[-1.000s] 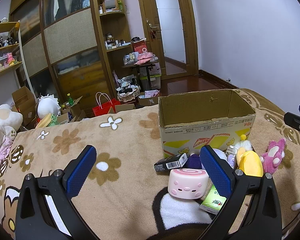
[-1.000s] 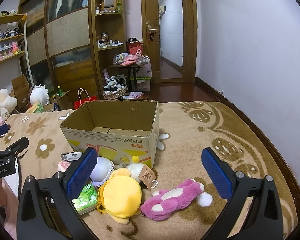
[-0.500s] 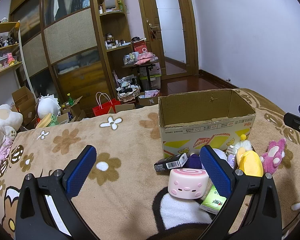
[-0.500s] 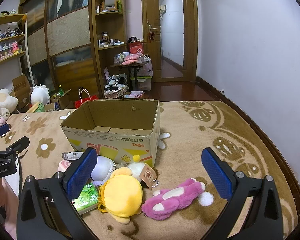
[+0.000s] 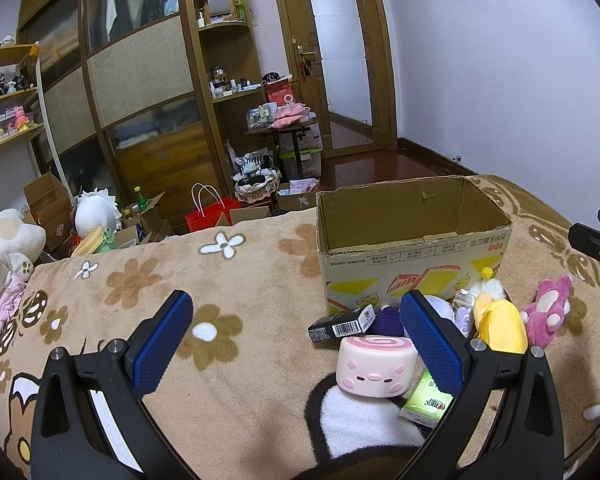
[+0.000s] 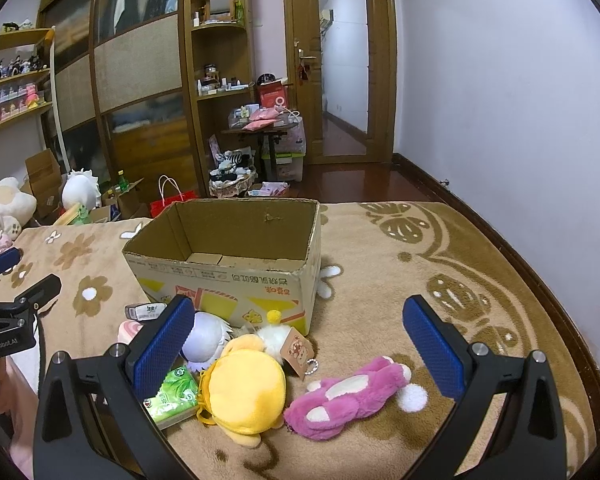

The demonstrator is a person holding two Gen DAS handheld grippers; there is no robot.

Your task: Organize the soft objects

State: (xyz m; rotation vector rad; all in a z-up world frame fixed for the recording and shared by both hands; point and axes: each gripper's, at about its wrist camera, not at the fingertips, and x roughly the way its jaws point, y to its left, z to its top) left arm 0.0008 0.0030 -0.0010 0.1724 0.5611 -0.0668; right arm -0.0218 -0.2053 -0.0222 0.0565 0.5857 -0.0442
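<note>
An open empty cardboard box [image 5: 414, 240] [image 6: 228, 264] stands on the beige flowered blanket. In front of it lie a pink pig roll toy [image 5: 374, 366], a yellow plush [image 6: 244, 390] [image 5: 502, 328], a magenta plush [image 6: 352, 398] [image 5: 548, 312], a white-purple plush [image 6: 206, 338], a green tissue pack [image 6: 172, 396] [image 5: 426, 400] and a black box [image 5: 338, 322]. My left gripper [image 5: 296, 340] is open and empty, left of the pig toy. My right gripper [image 6: 298, 344] is open and empty, above the yellow and magenta plush.
The blanket [image 5: 228, 280] ends at the bed's far edge; beyond it the floor holds cartons, a red bag [image 5: 210, 214] and plush toys [image 5: 8, 240]. A wardrobe, shelves and a door stand behind. A wall runs along the right.
</note>
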